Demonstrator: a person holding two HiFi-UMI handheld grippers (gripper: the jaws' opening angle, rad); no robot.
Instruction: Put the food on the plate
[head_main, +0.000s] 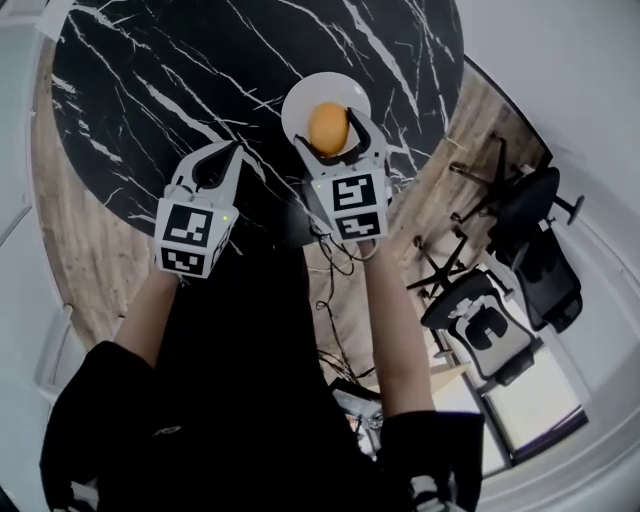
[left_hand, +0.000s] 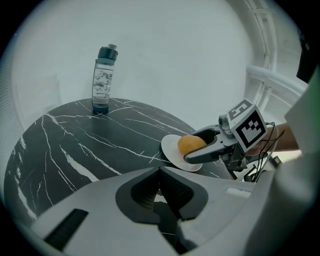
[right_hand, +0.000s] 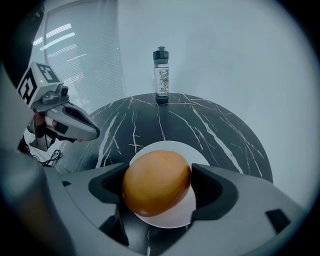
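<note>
Orange round food (head_main: 328, 127) is clamped between the jaws of the right gripper (head_main: 331, 140), upper centre of the head view, over the round white plate (head_main: 298, 104) on the black marble table (head_main: 180, 70). The placing step is in hand; the next move likely calls for lowering the food and parting the jaws. The left gripper (head_main: 232, 150), left of centre, is closed and empty.

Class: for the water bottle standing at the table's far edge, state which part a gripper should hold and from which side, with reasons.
Probably its straight mid-body: approach the bottle level, across the table from the near side. It stands upright, with a round, even-sided body; the cap looks uneven.
</note>
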